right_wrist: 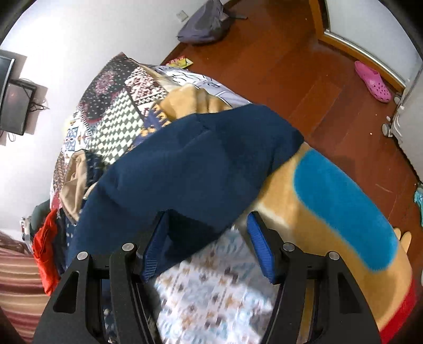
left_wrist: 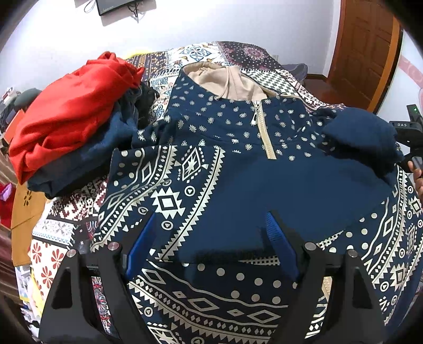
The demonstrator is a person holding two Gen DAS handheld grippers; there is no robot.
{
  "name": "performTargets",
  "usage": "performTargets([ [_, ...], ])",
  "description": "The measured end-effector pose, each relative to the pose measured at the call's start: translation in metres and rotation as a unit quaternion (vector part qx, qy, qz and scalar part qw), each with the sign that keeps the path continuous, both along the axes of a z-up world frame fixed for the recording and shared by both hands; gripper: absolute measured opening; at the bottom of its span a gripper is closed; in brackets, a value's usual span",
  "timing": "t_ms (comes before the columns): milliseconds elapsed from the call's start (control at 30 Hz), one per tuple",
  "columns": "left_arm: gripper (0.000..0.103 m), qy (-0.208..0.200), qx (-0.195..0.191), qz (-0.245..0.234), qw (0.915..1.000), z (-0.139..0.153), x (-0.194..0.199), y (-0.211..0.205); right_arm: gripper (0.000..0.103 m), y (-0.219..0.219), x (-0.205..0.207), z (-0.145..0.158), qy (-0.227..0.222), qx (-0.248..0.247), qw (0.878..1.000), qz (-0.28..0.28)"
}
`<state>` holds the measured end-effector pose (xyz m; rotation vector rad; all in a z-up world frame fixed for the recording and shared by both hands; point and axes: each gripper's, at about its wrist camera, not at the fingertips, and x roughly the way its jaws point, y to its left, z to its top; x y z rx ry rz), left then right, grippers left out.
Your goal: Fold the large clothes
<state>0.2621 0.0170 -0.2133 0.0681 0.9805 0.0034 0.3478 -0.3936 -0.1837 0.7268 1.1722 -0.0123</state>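
A navy hoodie point(left_wrist: 238, 172) with white geometric print lies face up on the bed, its beige hood point(left_wrist: 232, 82) at the far end and its zipper point(left_wrist: 255, 116) in the middle. Its plain navy sleeve point(left_wrist: 357, 137) is folded in across the chest from the right. My left gripper point(left_wrist: 210, 246) hovers open over the hoodie's lower part, with nothing pinched. In the right wrist view the same sleeve point(right_wrist: 198, 164) drapes across the garment. My right gripper point(right_wrist: 208, 246) is open; the sleeve's end lies loose by its left pad point(right_wrist: 156, 251). A hand point(left_wrist: 417, 174) shows at the right edge.
A pile of red cloth point(left_wrist: 74, 116) on dark blue cloth point(left_wrist: 79, 164) sits to the hoodie's left on the patchwork bedspread point(left_wrist: 60, 211). A tan and blue blanket point(right_wrist: 338, 201) covers the bed's right side. Beyond are wooden floor point(right_wrist: 290, 66), a pink shoe point(right_wrist: 372, 80) and a grey bag point(right_wrist: 206, 23).
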Motion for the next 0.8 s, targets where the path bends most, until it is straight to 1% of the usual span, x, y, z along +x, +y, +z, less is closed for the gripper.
performTargets([
  [33, 0.082, 0.001, -0.002, 0.002, 1.0, -0.001, 0.0, 0.001, 0.057, 0.0, 0.001, 0.002, -0.005, -0.005, 1.0, -0.002],
  [67, 0.082, 0.002, -0.003, 0.003, 1.0, -0.001, 0.0, 0.002, 0.05, 0.0, 0.002, 0.004, -0.009, -0.013, 1.0, 0.0],
  [100, 0.082, 0.003, -0.005, 0.005, 1.0, -0.002, 0.0, 0.004, 0.039, 0.002, 0.003, 0.008, -0.015, -0.025, 1.0, 0.003],
  [133, 0.082, 0.004, -0.006, 0.006, 1.0, -0.002, 0.0, 0.005, 0.035, 0.002, 0.004, 0.009, -0.018, -0.032, 0.999, 0.005],
  [167, 0.082, 0.003, -0.008, 0.008, 0.9999, -0.002, 0.0, 0.006, 0.026, 0.005, 0.005, 0.011, -0.022, -0.04, 0.999, 0.012],
  [200, 0.082, 0.003, -0.01, 0.009, 0.9999, -0.002, -0.001, 0.008, 0.019, 0.008, 0.005, 0.014, -0.024, -0.05, 0.998, 0.017],
  [233, 0.082, 0.003, -0.011, 0.011, 0.9999, -0.001, -0.001, 0.009, 0.016, 0.012, 0.004, 0.017, -0.028, -0.066, 0.997, 0.023],
  [267, 0.082, 0.002, -0.012, 0.013, 0.9998, -0.001, -0.002, 0.011, 0.011, 0.019, 0.004, 0.024, -0.039, -0.091, 0.995, 0.034],
  [367, 0.082, 0.0, -0.016, 0.016, 0.9997, 0.002, -0.006, 0.015, 0.008, 0.03, -0.001, 0.045, -0.073, -0.122, 0.989, 0.052],
  [400, 0.082, -0.002, -0.017, 0.017, 0.9997, 0.004, -0.008, 0.017, 0.007, 0.036, -0.005, 0.058, -0.091, -0.134, 0.985, 0.056],
  [500, 0.082, -0.01, -0.018, 0.017, 0.9996, 0.009, -0.014, 0.02, 0.007, 0.051, -0.016, 0.094, -0.14, -0.148, 0.976, 0.072],
  [633, 0.082, -0.021, -0.023, 0.019, 0.9994, 0.017, -0.023, 0.027, 0.007, 0.082, -0.03, 0.14, -0.2, -0.159, 0.961, 0.106],
  [733, 0.082, -0.029, -0.03, 0.022, 0.9989, 0.022, -0.029, 0.034, 0.007, 0.118, -0.041, 0.174, -0.247, -0.161, 0.944, 0.147],
  [800, 0.082, -0.035, -0.035, 0.025, 0.9985, 0.025, -0.033, 0.039, 0.007, 0.142, -0.043, 0.185, -0.258, -0.148, 0.938, 0.177],
])
